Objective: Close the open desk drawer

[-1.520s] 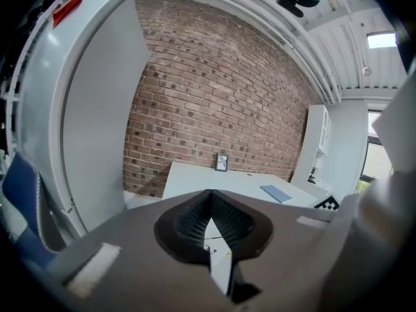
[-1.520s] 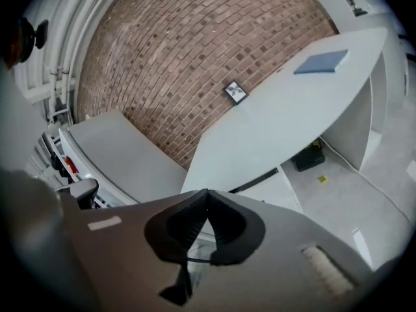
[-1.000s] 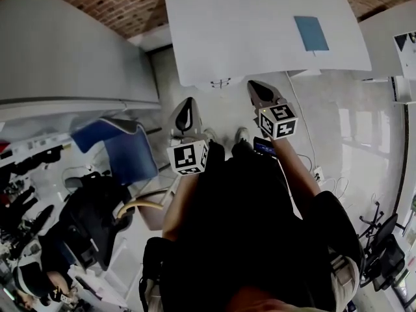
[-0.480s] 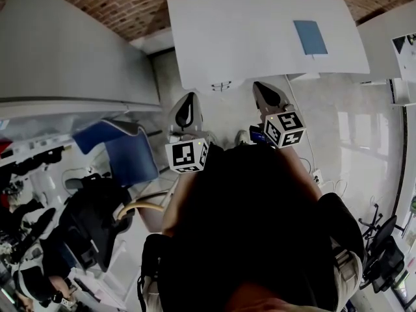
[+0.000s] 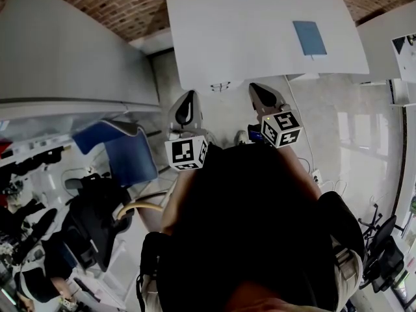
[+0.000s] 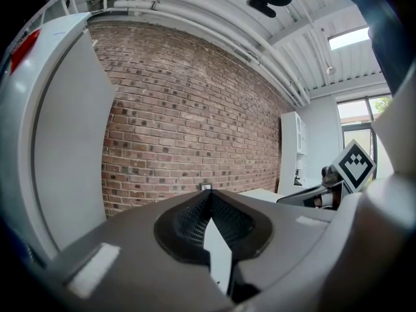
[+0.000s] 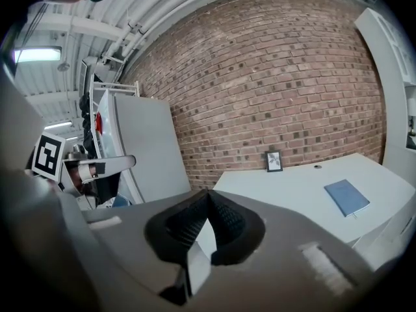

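Two closed, empty grippers: left gripper [image 5: 186, 101], right gripper [image 5: 257, 90]. Locate drawer near bench [image 5: 260, 38] at 12 o'clock; push squarely.

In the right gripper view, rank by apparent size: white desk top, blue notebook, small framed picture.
white desk top
blue notebook
small framed picture
The picture stands farther back, so its real size is unsure.

Two in all: left hand-held gripper [image 6: 209, 197], right hand-held gripper [image 7: 208, 197]. One white tabletop [image 5: 247, 38]. One blue notebook [image 5: 309, 38]. One small framed picture [image 7: 273, 161]. One brick wall [image 7: 279, 77]. One blue chair [image 5: 127, 151].
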Available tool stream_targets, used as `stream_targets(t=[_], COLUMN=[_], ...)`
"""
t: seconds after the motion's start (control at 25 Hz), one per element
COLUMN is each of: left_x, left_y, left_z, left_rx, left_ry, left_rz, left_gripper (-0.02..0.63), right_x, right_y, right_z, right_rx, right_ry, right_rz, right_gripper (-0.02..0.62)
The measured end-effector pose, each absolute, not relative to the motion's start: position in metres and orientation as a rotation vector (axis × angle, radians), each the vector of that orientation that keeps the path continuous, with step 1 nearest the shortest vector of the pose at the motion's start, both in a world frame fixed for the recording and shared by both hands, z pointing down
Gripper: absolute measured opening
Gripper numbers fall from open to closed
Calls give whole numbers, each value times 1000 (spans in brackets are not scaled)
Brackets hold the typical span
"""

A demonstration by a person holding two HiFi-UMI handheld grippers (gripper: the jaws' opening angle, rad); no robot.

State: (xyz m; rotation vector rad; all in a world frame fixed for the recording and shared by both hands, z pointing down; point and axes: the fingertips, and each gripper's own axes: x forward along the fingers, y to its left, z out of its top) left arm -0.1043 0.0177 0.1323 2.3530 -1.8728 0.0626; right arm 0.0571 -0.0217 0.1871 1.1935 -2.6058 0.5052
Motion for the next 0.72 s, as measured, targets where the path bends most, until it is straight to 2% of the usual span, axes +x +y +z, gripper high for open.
stream_targets(t=[0.72], left_x=[-97], left_y=[30], left_z=[135], left_rx=[2362], left_ry=[-1862], left_rz=[62], left_gripper=[17], right_x=[62], right_y=[-10], right_z=[191], right_rx=[1191], right_ry=[-2613], right_rz=[519], right_gripper=[2])
